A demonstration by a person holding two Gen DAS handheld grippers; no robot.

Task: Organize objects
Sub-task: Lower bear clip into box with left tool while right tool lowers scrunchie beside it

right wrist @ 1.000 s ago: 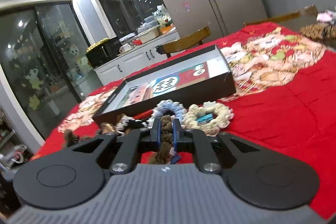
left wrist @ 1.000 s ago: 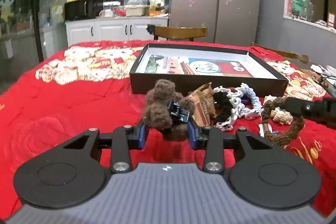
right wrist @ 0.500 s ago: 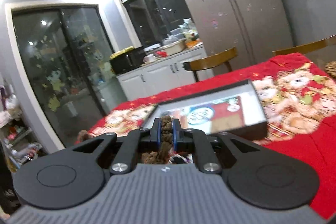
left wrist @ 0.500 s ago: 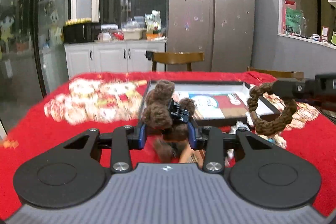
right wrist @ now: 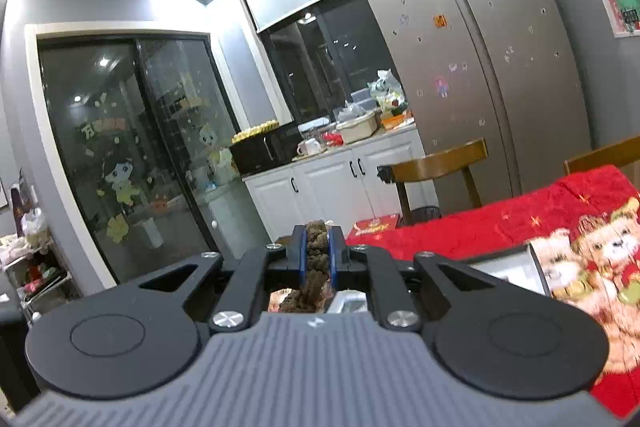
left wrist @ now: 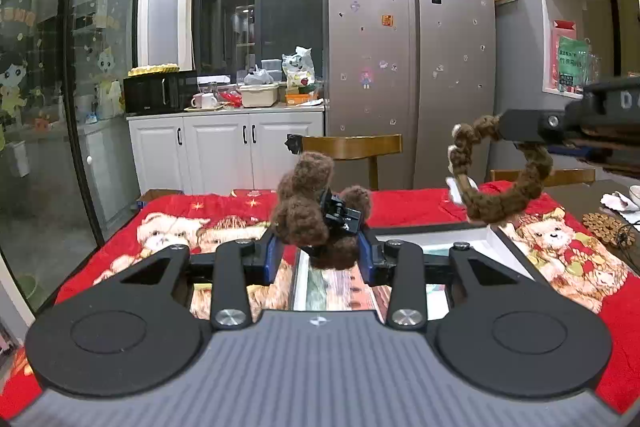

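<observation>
My left gripper (left wrist: 322,253) is shut on a fuzzy brown hair clip (left wrist: 308,215) with a black clasp, held well above the table. My right gripper (right wrist: 317,259) is shut on a brown braided hair ring (right wrist: 316,261). In the left wrist view that ring (left wrist: 500,197) hangs from the right gripper's fingers (left wrist: 524,125) at upper right. Below both lies the shallow black box (left wrist: 460,243) with a white inside and a printed sheet; its corner (right wrist: 536,267) shows in the right wrist view. The other hair ties on the cloth are hidden behind the grippers.
A red tablecloth (left wrist: 192,223) with bear prints covers the table. A wooden chair (left wrist: 352,147) stands at the far side, with white cabinets (left wrist: 224,147) and a steel fridge (left wrist: 408,67) behind. A woven coaster (left wrist: 608,229) lies at the right edge.
Both grippers rose from the table, each carrying its hair piece. The pile of hair ties dropped out of view and the box slid low in both views.
</observation>
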